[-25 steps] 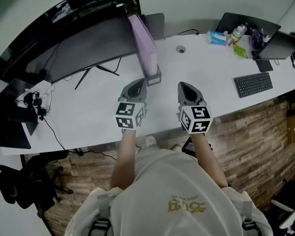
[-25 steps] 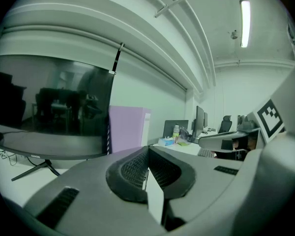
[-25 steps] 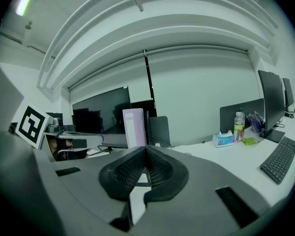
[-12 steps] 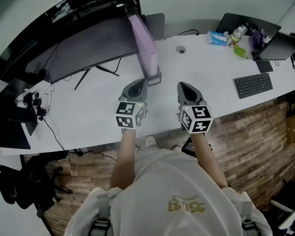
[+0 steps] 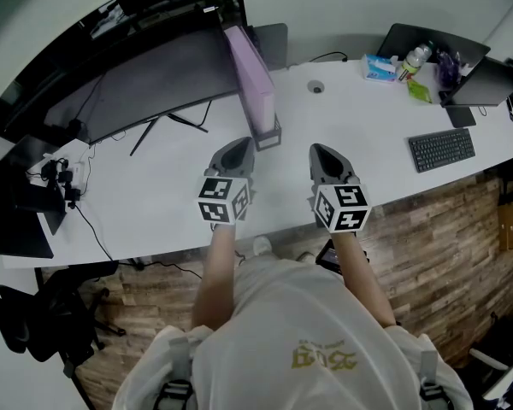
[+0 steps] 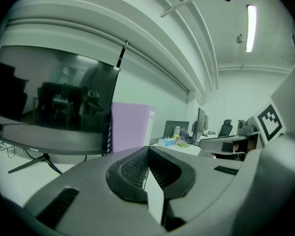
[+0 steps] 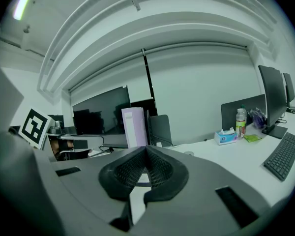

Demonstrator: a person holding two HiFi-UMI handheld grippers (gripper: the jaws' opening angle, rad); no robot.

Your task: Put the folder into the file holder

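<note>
A lilac folder (image 5: 249, 73) stands upright in a dark file holder (image 5: 268, 135) on the white desk (image 5: 350, 126), just right of the big monitor. It also shows as a lilac block (image 6: 130, 127) in the left gripper view and as a pale upright slab (image 7: 134, 127) in the right gripper view. My left gripper (image 5: 236, 150) hovers near the desk's front edge, just in front of the holder, shut with nothing in it. My right gripper (image 5: 324, 154) hangs beside it, to the right, also shut and empty. Both point toward the back of the desk.
A wide curved monitor (image 5: 145, 79) fills the back left, with cables (image 5: 77, 186) below it. A keyboard (image 5: 441, 147), tissue box (image 5: 378, 67), bottle (image 5: 414, 58) and laptop (image 5: 487, 79) lie at the right. A cable hole (image 5: 315, 86) sits mid-desk.
</note>
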